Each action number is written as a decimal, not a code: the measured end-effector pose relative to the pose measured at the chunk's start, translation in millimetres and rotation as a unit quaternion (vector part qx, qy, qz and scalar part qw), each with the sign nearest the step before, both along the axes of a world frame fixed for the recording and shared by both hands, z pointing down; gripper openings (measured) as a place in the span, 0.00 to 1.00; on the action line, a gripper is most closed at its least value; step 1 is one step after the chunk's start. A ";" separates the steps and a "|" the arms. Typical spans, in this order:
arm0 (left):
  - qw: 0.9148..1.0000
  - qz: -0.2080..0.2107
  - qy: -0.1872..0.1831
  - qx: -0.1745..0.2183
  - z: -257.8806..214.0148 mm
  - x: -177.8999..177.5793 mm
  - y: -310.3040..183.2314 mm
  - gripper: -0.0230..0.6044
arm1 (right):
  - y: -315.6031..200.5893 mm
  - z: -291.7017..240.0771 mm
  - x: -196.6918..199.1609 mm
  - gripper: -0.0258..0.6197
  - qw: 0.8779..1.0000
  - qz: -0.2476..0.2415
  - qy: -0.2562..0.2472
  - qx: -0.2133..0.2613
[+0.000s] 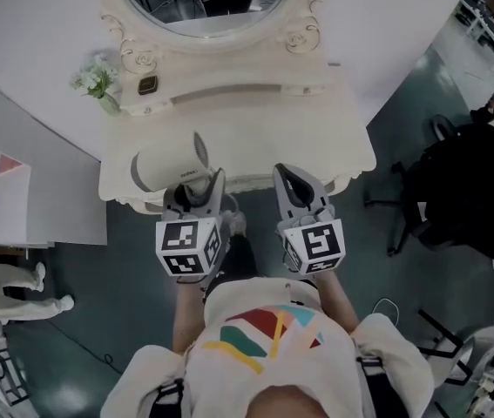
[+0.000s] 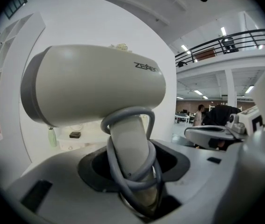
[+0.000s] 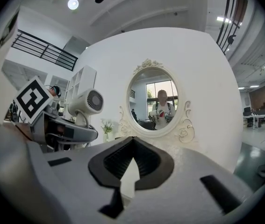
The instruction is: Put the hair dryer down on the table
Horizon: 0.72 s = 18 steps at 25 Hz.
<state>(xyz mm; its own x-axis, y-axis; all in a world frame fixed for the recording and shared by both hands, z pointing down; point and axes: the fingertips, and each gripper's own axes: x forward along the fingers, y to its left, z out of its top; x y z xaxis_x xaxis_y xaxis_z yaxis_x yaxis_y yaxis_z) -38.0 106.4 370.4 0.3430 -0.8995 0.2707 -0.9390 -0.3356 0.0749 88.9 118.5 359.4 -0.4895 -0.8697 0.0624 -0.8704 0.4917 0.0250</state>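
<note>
Left gripper point(image 1: 199, 181) holds the hair dryer point(image 1: 164, 165) by its handle, the jaws part-way closed and clamped on either side of the handle, with a grey cord point(image 2: 128, 121) looped around it just above the jaws. Seen from the left gripper view, the cream hair dryer point(image 2: 95, 85) stands upright out of the grip, its fat barrel lying crosswise above the handle (a grey band rings one end). From the head view, the barrel sits over the front left part of a white dressing table point(image 1: 255, 124); whether it touches the top cannot be told from there, but the right gripper view shows the hair dryer point(image 3: 83, 101) raised above the left gripper, its round rear grille facing the camera. Right gripper point(image 1: 294, 179) is beside the left one, at the table's front edge, its jaws together with nothing between them, and it points at an oval mirror point(image 3: 153, 99) in a carved white frame. At the back left of the table stands a small bunch of pale flowers point(image 1: 98, 81), with a small dark square object point(image 1: 147, 84) just beside it. Both grippers are held out in front of a person in a white shirt with coloured stripes, over a dark grey floor point(image 1: 125, 277).
</note>
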 end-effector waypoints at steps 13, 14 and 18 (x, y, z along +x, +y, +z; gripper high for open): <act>1.000 0.011 0.004 -0.003 -15.6 -57.2 -150.5 0.34 | -152.1 -19.6 -58.9 0.04 1.000 0.008 0.004 -0.004; 1.000 0.013 0.005 -0.003 -17.9 -60.6 -163.1 0.34 | -164.1 -22.2 -62.6 0.04 1.000 0.010 0.004 -0.003; 1.000 0.022 0.005 0.001 -22.2 -68.3 -203.7 0.34 | -203.7 -28.8 -73.1 0.04 1.000 0.015 0.007 0.002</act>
